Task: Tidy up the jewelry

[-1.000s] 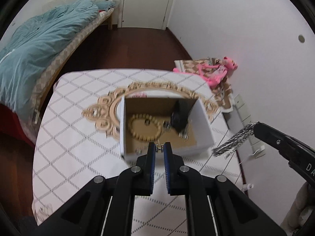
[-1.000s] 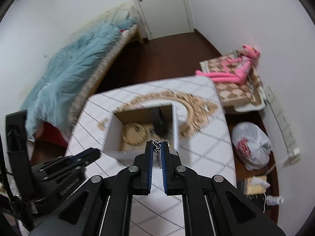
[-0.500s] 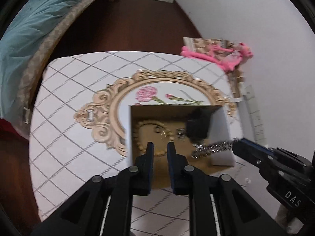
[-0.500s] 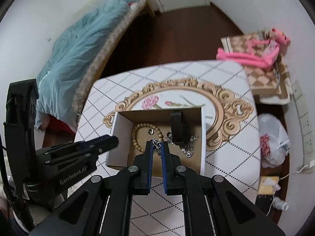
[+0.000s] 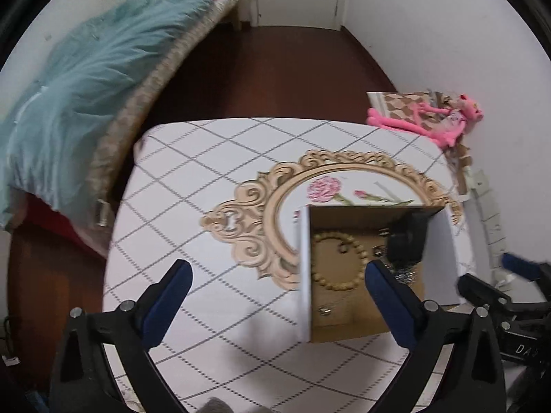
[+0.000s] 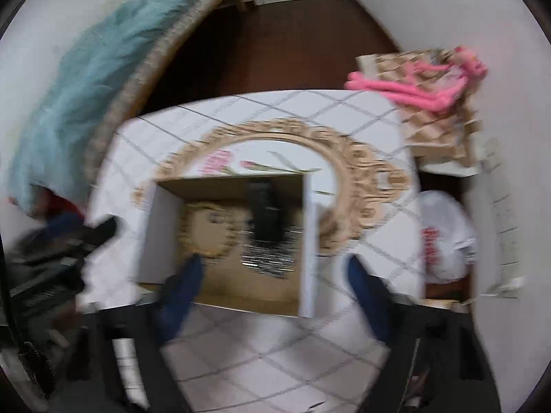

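Observation:
A white cardboard box with a brown inside stands on the table. It holds a wooden bead bracelet, a black object, a silver chain and a small earring. My left gripper is open and empty above the table, its right finger over the box. In the blurred right wrist view the box holds the bracelet and the chain. My right gripper is open and empty above the box's near edge.
The table has a white diamond-pattern cloth with a gold ornate frame print. A bed with a teal duvet lies to the left. A pink plush toy and a white bag lie on the right.
Both grippers have opened wide. The silver chain has left the right gripper and lies in the box; an earring has left the left gripper. The left gripper has shifted left.

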